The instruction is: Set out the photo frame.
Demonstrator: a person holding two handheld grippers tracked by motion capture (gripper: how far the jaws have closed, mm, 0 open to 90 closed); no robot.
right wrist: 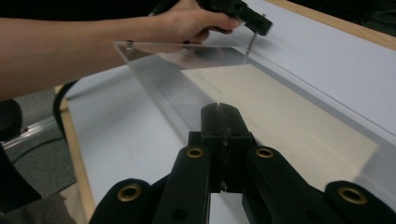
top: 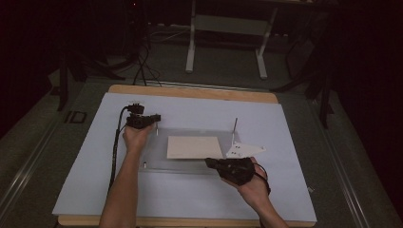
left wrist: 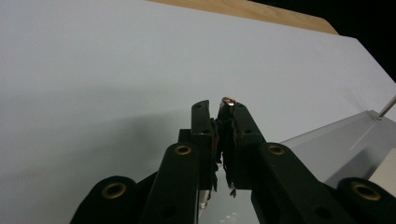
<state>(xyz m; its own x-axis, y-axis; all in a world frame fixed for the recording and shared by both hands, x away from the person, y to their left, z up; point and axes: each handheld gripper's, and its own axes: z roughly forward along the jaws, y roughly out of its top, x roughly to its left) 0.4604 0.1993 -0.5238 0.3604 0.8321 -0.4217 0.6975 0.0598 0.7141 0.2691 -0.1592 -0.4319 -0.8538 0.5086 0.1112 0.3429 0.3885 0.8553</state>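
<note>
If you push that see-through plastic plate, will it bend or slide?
The clear flat plastic plate looks rigid, with straight edges, so it probably won't bend. It sits on smooth pale blue paper, so it might slide easily. The cream sheet lying on it would likely ride along.

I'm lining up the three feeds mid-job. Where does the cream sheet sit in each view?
High view: the cream sheet lies at the centre of the table.
Left gripper view: a sliver at the right edge, low.
Right gripper view: centre-right, running away from the claw.
Shared landmark: the metal pin pinched in the left claw, at a corner of the clear plate.
</note>
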